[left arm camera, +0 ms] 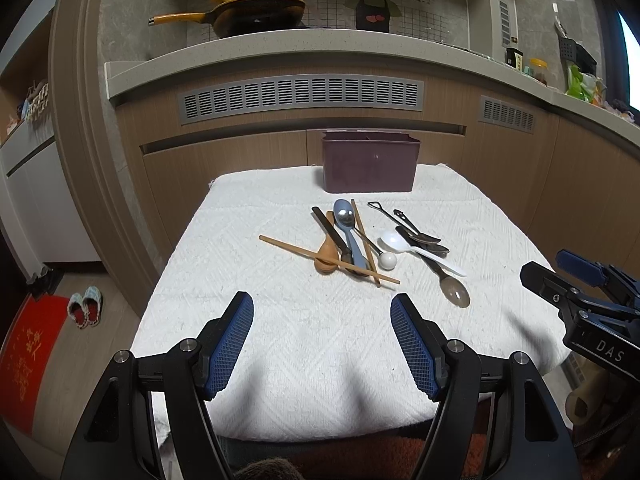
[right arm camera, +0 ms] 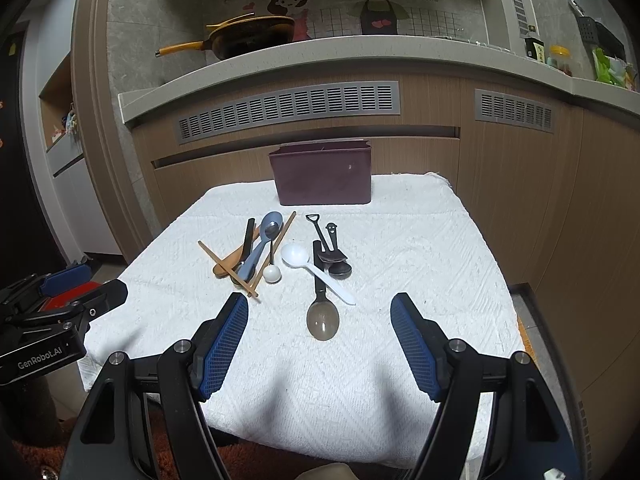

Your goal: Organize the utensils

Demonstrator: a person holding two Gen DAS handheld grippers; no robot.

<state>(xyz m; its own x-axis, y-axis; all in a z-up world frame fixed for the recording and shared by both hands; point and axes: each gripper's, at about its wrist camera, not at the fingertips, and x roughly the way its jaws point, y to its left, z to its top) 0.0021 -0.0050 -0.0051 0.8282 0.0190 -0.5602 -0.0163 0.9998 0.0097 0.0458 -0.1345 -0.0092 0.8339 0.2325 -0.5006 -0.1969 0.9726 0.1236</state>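
Observation:
Several utensils lie loose on a white towel (left arm camera: 280, 320) (right arm camera: 420, 260): crossed wooden chopsticks (left arm camera: 288, 247) (right arm camera: 216, 258), a wooden spoon (left arm camera: 326, 262), a blue spoon (left arm camera: 347, 216) (right arm camera: 269, 227), a white plastic spoon (left arm camera: 400, 242) (right arm camera: 298, 258), a translucent-bowled spoon (left arm camera: 456, 292) (right arm camera: 323, 322) and dark small spoons (left arm camera: 424, 240) (right arm camera: 334, 260). A maroon bin (left arm camera: 370, 166) (right arm camera: 323, 178) stands at the towel's far edge. My left gripper (left arm camera: 322, 340) is open and empty, near the towel's front. My right gripper (right arm camera: 319, 340) is open and empty, just short of the translucent spoon.
A kitchen counter (left arm camera: 280, 46) with a yellow-handled pan (left arm camera: 248, 14) runs behind the table, with wooden cabinets below. Slippers (left arm camera: 85, 309) and a red mat (left arm camera: 28, 360) lie on the floor at left. The right gripper shows at the left wrist view's right edge (left arm camera: 580, 300).

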